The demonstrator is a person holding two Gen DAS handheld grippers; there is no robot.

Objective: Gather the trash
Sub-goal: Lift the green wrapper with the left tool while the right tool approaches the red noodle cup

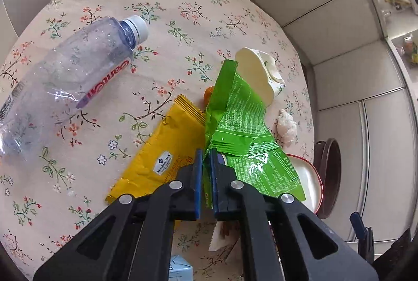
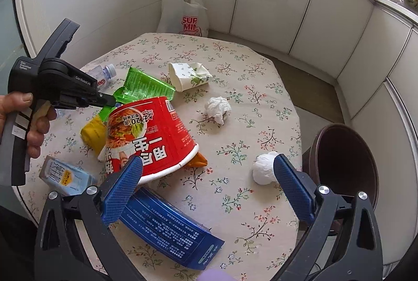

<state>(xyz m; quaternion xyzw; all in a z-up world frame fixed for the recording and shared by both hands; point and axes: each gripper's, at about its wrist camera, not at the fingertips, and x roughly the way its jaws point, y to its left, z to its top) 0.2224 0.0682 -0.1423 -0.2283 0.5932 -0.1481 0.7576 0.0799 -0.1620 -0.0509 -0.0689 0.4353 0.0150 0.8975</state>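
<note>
Left tool (image 1: 206, 153) clamped on the near edge of the green wrapper (image 1: 240, 119), jaws nearly together with the foil pinched between the blue pads. Right tool (image 2: 207, 168) wide apart, holding nothing, hovering over the near side of the surface (image 2: 235, 59).

Green wrapper lies mid-surface, partly over the yellow packet (image 1: 162, 150), its far end against the crumpled paper cup (image 1: 258, 74). Handling, judged: thin crinkly foil, near weightless, floppy, slick, so an edge or fold pinch like this one suits it; it may flap or slide out if swung fast. Nothing fragile.

Other trash: clear plastic bottle (image 1: 65, 82) on its side, light but rolls, take it at the neck or waist. Red noodle cup (image 2: 151, 134) tipped over, stiff rim, take it by the wall. Two tissue wads (image 2: 218, 108) soft, squeeze anywhere. Blue box (image 2: 169, 231) and small blue carton (image 2: 65, 176) near the front edge.

Surface: round, covered by a floral cloth, which could bunch if dragged. Dark brown bin (image 2: 344, 166) stands off the right edge, open-topped, likely the drop spot. White plastic bag (image 2: 183, 9) sits behind the surface on a bench against white panelled walls. Person's hand (image 2: 26, 121) grips the left tool's handle.
</note>
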